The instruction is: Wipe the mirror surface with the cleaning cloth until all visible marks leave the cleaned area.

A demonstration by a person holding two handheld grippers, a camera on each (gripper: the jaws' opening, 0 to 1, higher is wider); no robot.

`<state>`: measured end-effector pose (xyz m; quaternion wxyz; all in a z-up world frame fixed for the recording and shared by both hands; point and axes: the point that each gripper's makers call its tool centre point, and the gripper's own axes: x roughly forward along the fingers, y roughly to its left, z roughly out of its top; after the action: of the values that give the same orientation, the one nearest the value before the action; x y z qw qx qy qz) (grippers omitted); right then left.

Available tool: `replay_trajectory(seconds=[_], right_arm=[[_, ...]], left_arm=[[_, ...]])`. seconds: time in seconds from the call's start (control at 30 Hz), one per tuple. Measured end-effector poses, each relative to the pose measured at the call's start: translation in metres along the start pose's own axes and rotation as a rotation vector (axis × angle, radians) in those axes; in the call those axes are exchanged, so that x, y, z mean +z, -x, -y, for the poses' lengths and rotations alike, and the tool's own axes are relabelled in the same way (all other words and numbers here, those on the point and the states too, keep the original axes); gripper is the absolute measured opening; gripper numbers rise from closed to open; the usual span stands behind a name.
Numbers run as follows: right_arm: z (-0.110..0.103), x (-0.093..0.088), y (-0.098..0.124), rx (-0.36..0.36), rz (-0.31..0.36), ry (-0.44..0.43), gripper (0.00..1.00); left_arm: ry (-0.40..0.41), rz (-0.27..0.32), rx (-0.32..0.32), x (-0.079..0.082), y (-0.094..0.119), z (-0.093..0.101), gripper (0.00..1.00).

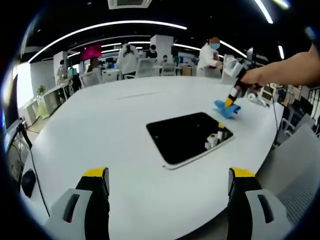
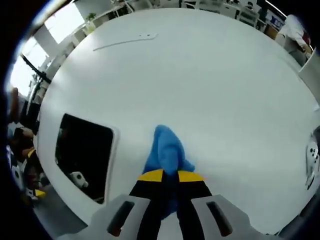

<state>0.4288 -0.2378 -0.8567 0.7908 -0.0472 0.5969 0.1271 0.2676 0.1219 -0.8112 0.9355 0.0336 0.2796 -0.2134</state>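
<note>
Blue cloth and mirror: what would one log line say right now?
right gripper: shut on blue cloth | cloth: on table, beside mirror | left gripper: open, empty | wiping: not begun

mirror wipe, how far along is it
Early stage. Done: the right gripper has closed on the blue cleaning cloth, which lies on the white table beside the mirror, not on it. In hand: getting the cloth up off the table. Left: carrying it onto the mirror and all the wiping. The left gripper hangs open, short of the mirror.

Tongs (image 1: pixel 167 187): black jaws, yellow tips, grey bodies (slotted)
</note>
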Motion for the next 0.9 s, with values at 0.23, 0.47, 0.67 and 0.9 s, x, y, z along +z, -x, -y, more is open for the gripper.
replay_trajectory(seconds=[0.23, 0.47, 0.67, 0.9], right_arm=[[-0.012, -0.001, -0.004, 0.017, -0.013, -0.004, 0.04], [-0.034, -0.002, -0.011, 0.044, -0.045, -0.005, 0.04], [-0.054, 0.001, -0.015, 0.065, -0.056, 0.009, 0.04], [-0.074, 0.002, -0.020, 0.081, -0.066, 0.032, 0.04]], left_arm=[[0.003, -0.007, -0.004, -0.001, 0.000, 0.000, 1.00], [0.007, -0.006, -0.009, -0.002, -0.001, 0.001, 1.00], [0.012, -0.004, -0.009, -0.002, -0.001, 0.001, 1.00], [0.012, -0.006, -0.011, -0.002, -0.001, 0.001, 1.00]])
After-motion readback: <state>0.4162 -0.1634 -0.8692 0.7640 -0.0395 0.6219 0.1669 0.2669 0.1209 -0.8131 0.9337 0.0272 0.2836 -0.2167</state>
